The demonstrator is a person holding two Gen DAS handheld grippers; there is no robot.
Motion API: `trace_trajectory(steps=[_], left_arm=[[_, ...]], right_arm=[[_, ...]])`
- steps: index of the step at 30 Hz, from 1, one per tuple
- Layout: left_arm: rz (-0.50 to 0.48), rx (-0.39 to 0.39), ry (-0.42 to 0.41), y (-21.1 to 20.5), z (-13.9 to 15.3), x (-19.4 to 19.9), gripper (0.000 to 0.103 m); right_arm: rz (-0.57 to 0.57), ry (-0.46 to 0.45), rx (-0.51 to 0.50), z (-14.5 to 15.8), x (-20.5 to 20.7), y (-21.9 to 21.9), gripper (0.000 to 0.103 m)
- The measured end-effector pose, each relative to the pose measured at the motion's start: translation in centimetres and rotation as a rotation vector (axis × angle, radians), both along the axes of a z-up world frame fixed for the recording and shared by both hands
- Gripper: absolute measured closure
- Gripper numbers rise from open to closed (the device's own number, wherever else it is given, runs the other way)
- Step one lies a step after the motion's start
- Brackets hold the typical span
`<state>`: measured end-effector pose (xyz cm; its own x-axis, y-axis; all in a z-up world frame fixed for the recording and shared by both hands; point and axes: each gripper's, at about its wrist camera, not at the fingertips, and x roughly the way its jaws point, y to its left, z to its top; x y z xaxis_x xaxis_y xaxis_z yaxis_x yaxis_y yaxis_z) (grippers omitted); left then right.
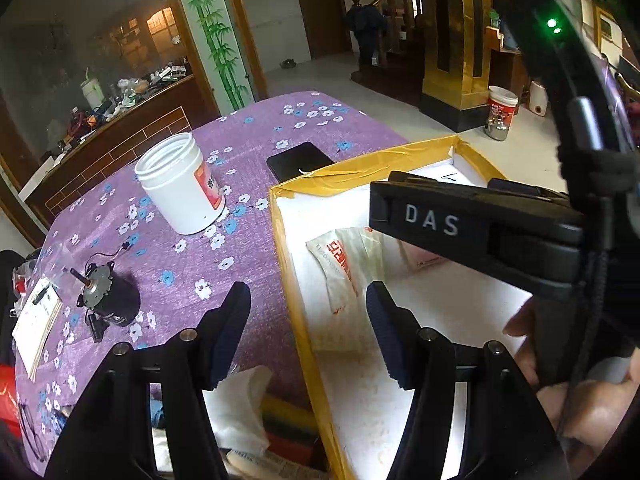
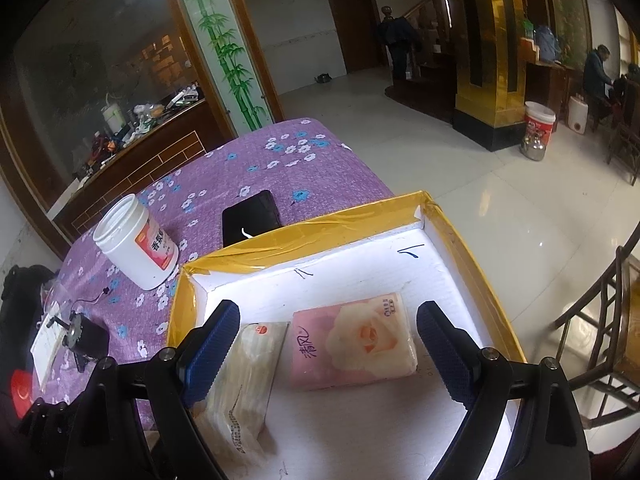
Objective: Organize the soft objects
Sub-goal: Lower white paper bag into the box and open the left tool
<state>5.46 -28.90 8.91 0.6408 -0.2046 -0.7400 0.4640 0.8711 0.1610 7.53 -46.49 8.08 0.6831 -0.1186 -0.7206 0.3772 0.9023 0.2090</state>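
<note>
On the purple-clothed table (image 2: 248, 152), left to right: the left tongs (image 1: 308, 320) hang half-spread and empty; in the yellow-rimmed box (image 2: 312, 236) lie a white tissue pack (image 2: 244, 364) and a pink tissue pack (image 2: 352, 340); the right tongs (image 2: 328, 344) gape empty above them. Seemingly a release step; next, fetch the loose tissue (image 1: 240, 404).

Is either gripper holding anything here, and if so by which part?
Nothing is held. The right gripper is open above the pink tissue pack in the box; the left gripper is open and empty.
</note>
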Motion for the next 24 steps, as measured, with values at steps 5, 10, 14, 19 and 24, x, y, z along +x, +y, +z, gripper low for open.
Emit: trace_trajectory(steps=[5, 10, 14, 19, 24], left_arm=[[0.002, -0.032, -0.011, 1.6, 1.1, -0.9, 0.044], [0.016, -0.039, -0.031, 3.0, 1.4, -1.5, 0.044], [0.044, -0.062, -0.021, 5.0, 1.8, -1.7, 0.044], [0.083, -0.094, -0.027, 8.6, 2.9, -2.0, 0.044], [0.123, -0.106, -0.04, 13.6, 3.7, -3.0, 0.044]], right_arm=[[0.016, -0.017, -0.03, 0.5, -0.2, 0.8, 0.011], [0.038, -0.028, -0.062, 0.9, -0.4, 1.8, 0.011], [0.066, -0.035, -0.094, 1.0, -0.4, 2.8, 0.011], [0.125, -0.071, -0.134, 1.7, -0.7, 4.9, 0.011], [0.194, -0.095, -0.142, 2.1, -1.1, 6.7, 0.011]])
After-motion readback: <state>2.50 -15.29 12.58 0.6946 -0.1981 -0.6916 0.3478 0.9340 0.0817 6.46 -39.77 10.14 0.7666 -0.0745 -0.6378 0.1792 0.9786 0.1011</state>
